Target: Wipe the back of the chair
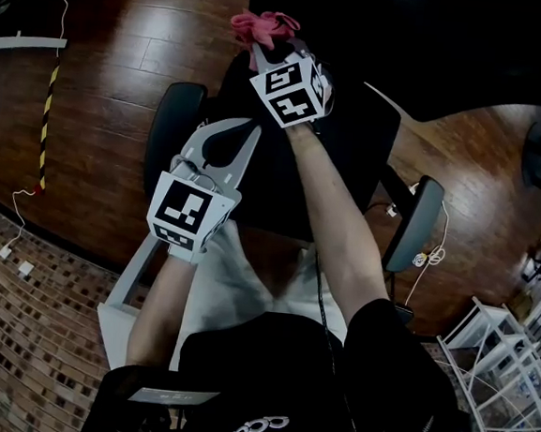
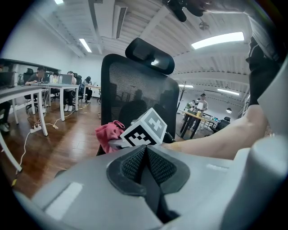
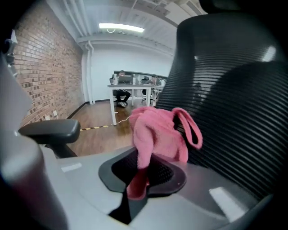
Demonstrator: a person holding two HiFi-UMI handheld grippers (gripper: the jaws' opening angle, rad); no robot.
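Pink cloth (image 3: pixel 157 130) in right tool (image 3: pixel 137 177), grip plain only in right gripper view

Location: an open-plan office. Long white work surfaces (image 2: pixel 60 86) stand in rows with people (image 2: pixel 39 75) seated at them, under ceiling strip lights (image 2: pixel 218 40) (also a mesh swivel chair (image 2: pixel 135 90), wood floor (image 1: pixel 144 49) and brick wall (image 3: pixel 42 67)).

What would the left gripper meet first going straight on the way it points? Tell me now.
Probably the marker cube on the right gripper, which sits just past the shut left gripper in its own view. The mesh chair back stands behind it; depth is hard to judge.
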